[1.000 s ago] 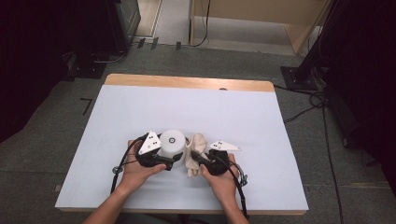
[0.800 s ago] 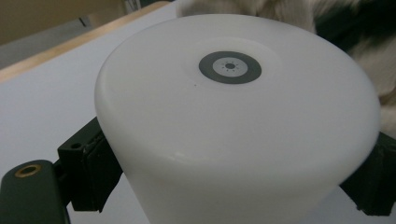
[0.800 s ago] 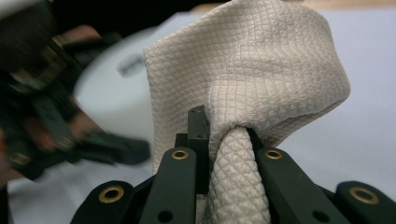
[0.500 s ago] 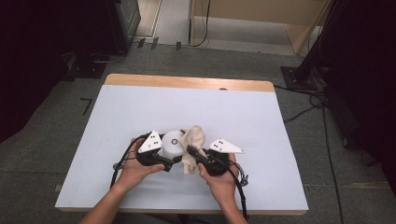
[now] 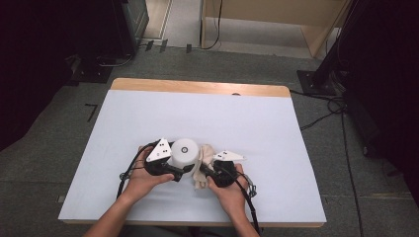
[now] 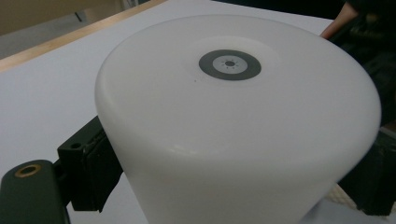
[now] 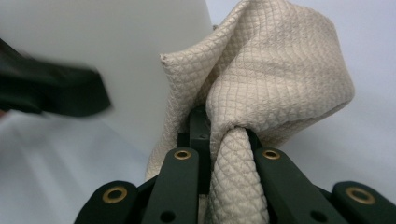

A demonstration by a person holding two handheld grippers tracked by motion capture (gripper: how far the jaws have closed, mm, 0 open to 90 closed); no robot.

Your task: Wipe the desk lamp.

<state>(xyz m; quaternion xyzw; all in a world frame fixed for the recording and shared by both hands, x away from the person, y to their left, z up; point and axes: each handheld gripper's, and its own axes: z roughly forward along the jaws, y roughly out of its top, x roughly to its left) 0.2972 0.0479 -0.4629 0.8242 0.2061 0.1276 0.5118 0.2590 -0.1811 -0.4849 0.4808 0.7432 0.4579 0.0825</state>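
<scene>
In the left gripper view, the black fingers [image 6: 88, 177] of the left gripper [image 5: 177, 172] are pressing against the sides of a white cup [image 6: 238, 121], one pad sitting flat on its left wall and the other showing dark at the lower right edge, so the fingers are closing on the cup with its body between them. The cup is standing upside down, its flat base facing up with a small grey ring at the centre. In the right gripper view, the fingers [image 7: 180, 186] of the right gripper [image 5: 206, 171] are pinching a beige quilted cloth [image 7: 275, 88]; a rolled fold of it is running down between the two nearly closed fingers, and the rest is bunching up and out above them. The cloth is lying against the cup's white wall, where one dark finger of the left gripper is showing blurred at the left. In the high view, the cup [image 5: 184, 152] is sitting near the front of the pale worktop [image 5: 207, 113], slightly left of its middle, with the cloth [image 5: 202, 165] touching its right side and trailing toward the person. The person's left hand [image 5: 143, 173] is holding the left gripper to the left of the cup, and the right hand [image 5: 225, 182] is holding the right gripper just to the right of the cloth, each gripper carrying a grey three-cornered plate and trailing a black cable toward the worktop's front edge.
</scene>
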